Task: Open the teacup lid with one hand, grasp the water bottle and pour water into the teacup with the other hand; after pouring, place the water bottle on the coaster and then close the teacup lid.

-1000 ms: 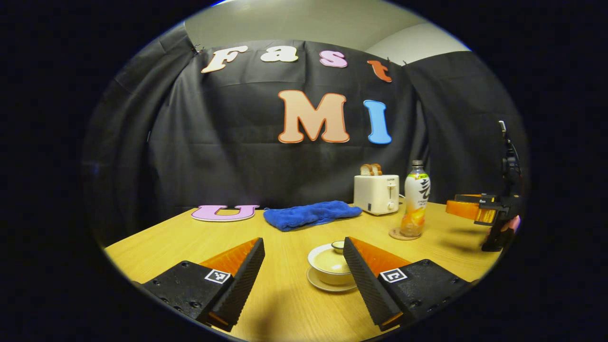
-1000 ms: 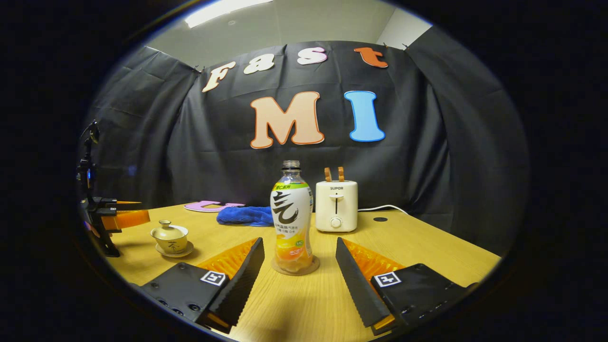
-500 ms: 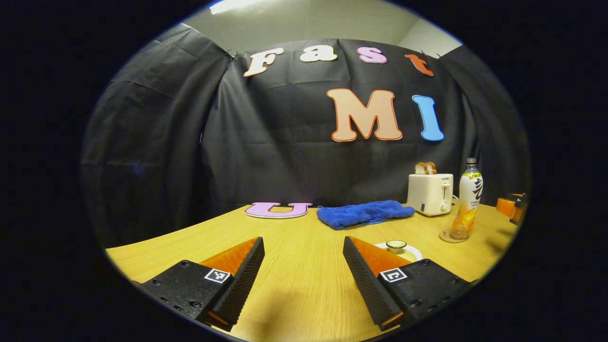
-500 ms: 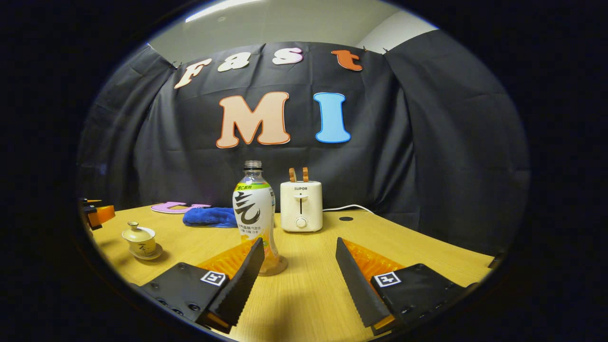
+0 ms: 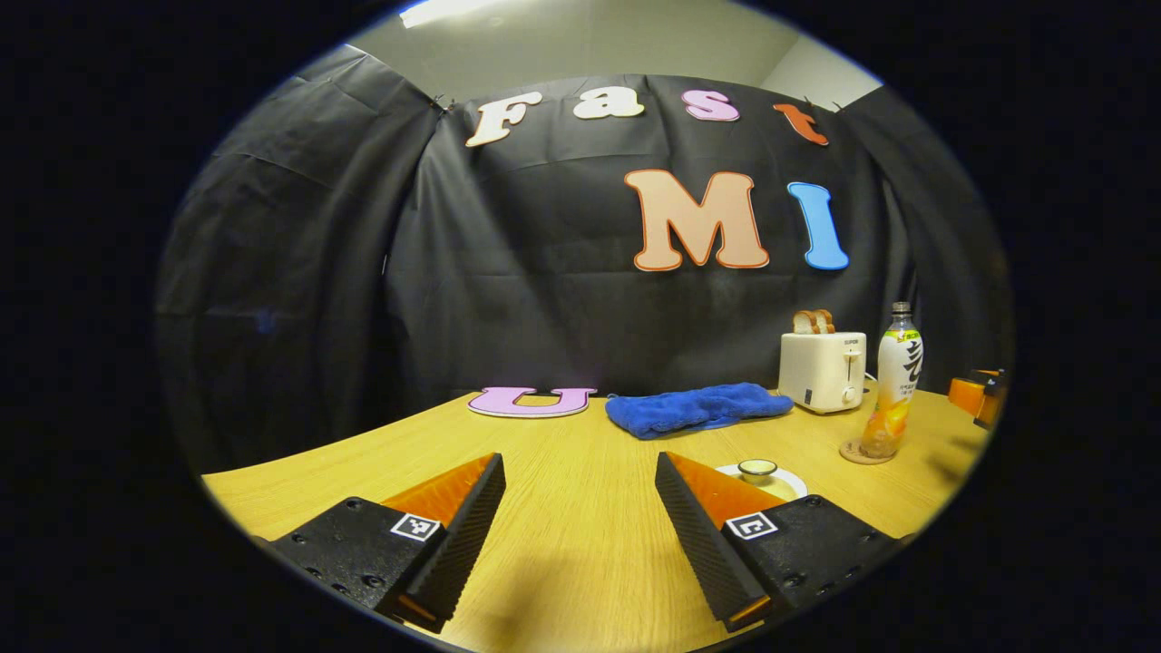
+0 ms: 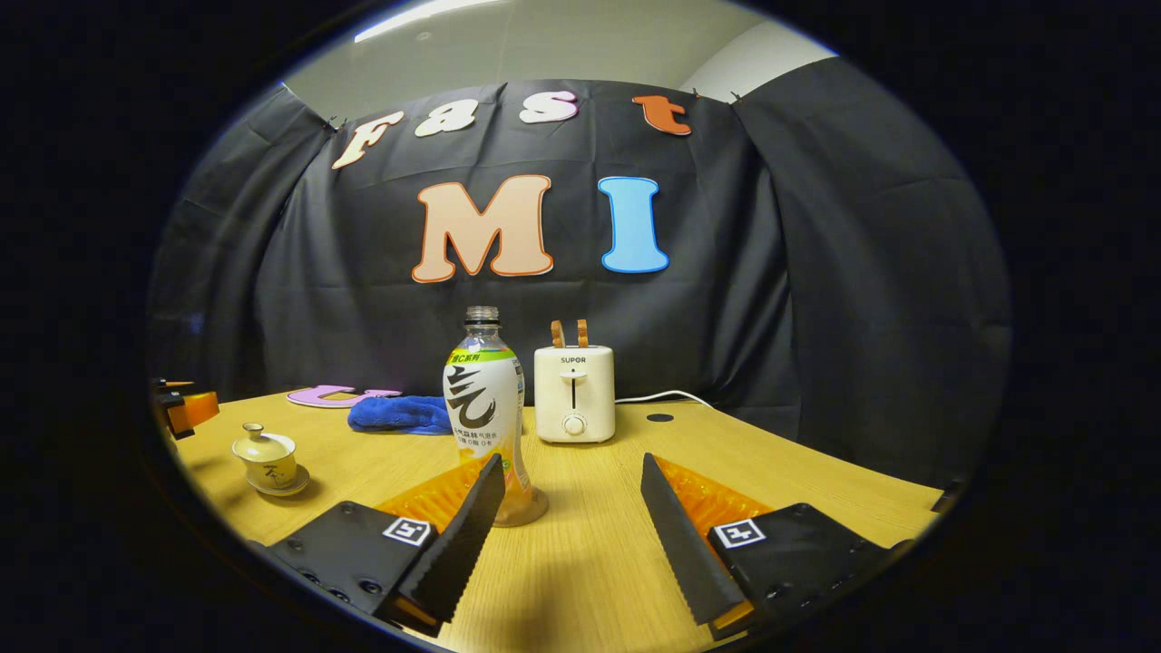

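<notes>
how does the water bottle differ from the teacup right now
The water bottle is tall, slim and see-through, with no cap; the teacup is low, squat and opaque, with its lid on. The water bottle stands on a coaster, the teacup on a saucer. Both are upright on the table, ungripped.

The table (image 6: 599,562) is light wood grain; the towel (image 6: 399,414) is blue and the toaster (image 6: 573,394) cream. The water bottle (image 6: 483,399) carries a white label with black brushwork above orange. The teacup (image 6: 266,459) appears pale cream with a dark mark.
</notes>
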